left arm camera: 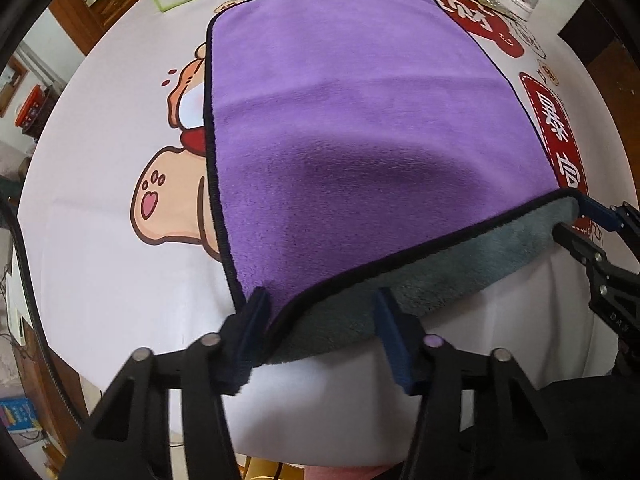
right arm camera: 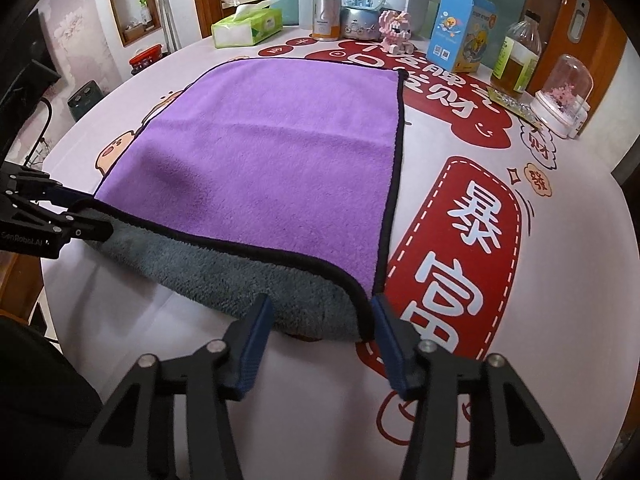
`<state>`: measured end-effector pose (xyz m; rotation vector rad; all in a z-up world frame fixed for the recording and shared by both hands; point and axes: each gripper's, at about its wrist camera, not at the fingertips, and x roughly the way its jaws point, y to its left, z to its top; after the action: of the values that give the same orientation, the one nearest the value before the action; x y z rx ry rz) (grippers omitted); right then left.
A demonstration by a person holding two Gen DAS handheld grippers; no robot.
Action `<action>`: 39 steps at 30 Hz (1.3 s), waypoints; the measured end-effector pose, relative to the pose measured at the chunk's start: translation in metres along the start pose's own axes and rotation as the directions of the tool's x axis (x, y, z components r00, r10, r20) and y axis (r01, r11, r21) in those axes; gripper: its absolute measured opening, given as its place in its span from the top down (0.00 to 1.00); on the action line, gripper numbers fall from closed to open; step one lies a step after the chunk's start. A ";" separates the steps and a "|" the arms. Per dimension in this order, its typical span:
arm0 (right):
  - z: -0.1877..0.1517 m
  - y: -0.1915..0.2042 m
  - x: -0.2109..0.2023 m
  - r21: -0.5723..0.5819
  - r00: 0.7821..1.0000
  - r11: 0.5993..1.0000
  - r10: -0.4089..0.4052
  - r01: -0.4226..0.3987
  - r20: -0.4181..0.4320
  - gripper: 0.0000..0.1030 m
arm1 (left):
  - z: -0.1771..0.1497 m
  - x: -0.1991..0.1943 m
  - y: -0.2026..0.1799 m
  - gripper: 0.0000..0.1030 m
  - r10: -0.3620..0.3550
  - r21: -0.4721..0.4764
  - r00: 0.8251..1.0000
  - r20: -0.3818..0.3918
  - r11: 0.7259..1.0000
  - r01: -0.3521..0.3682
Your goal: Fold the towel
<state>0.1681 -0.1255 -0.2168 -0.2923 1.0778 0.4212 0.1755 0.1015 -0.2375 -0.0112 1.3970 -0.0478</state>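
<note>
Each wrist camera looked forward along its own fingers, low and close over the table [left arm camera: 100, 280]. Both shared the purple towel [left arm camera: 360, 140], from opposite near corners.

Towel [right arm camera: 272, 160] is lying purple side up on the tablecloth [right arm camera: 560, 280], near edge lifting and showing grey underside. Right gripper [right arm camera: 320, 340] is straddling the near right corner, jaws apart. Left gripper [right arm camera: 80, 216] is sitting at the near left corner.

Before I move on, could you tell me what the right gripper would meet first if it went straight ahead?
The right gripper would first meet the towel's lifted near edge and grey underside, which already sit between its open fingers; depth is hard to judge.
</note>
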 end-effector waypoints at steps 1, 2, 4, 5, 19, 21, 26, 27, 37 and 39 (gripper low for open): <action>-0.001 -0.001 0.000 0.002 1.000 1.000 -0.003 0.003 -0.001 0.57 | 0.002 0.002 -0.001 0.56 0.000 0.003 1.000 0.001 1.000 0.000; -0.001 -0.001 -0.001 0.005 1.000 1.000 -0.004 0.004 -0.001 0.60 | 0.002 0.001 -0.003 0.61 -0.003 0.004 1.000 0.002 1.000 0.003; -0.002 -0.002 -0.002 0.007 1.000 1.000 -0.007 0.007 0.000 0.66 | 0.002 0.001 -0.004 0.69 -0.006 0.002 1.000 0.003 1.000 0.006; -0.002 -0.002 -0.003 0.007 1.000 1.000 -0.008 0.008 -0.001 0.70 | -0.001 -0.002 -0.008 0.73 -0.010 0.000 1.000 0.002 1.000 0.010; -0.008 -0.007 -0.013 0.030 1.000 1.000 -0.002 0.001 0.023 0.95 | -0.028 -0.013 0.006 0.93 -0.091 -0.067 0.996 0.000 0.994 0.091; -0.006 -0.007 -0.015 0.031 1.000 1.000 -0.001 0.000 0.028 0.95 | -0.029 -0.013 0.009 0.93 -0.098 -0.074 0.995 -0.001 0.993 0.097; -0.005 -0.005 -0.021 0.029 0.999 1.000 0.002 -0.003 0.047 0.95 | -0.029 -0.016 0.010 0.94 -0.099 -0.074 0.995 0.003 0.992 0.099; -0.005 -0.006 -0.021 0.029 0.999 1.000 0.002 -0.003 0.049 0.95 | -0.030 -0.018 0.012 0.94 -0.099 -0.071 0.995 0.004 0.993 0.099; 0.000 -0.007 -0.029 0.031 0.997 0.999 0.007 -0.010 0.076 0.95 | -0.032 -0.040 0.027 0.95 -0.113 -0.071 0.993 0.033 0.991 0.115; 0.002 -0.008 -0.031 0.031 0.996 0.999 0.007 -0.010 0.084 0.95 | -0.028 -0.044 0.025 0.95 -0.112 -0.062 0.993 0.041 0.991 0.114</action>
<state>0.1608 -0.1370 -0.1875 -0.2404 1.0026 0.4204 0.1412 0.1285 -0.1998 -0.1446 1.3593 -0.0964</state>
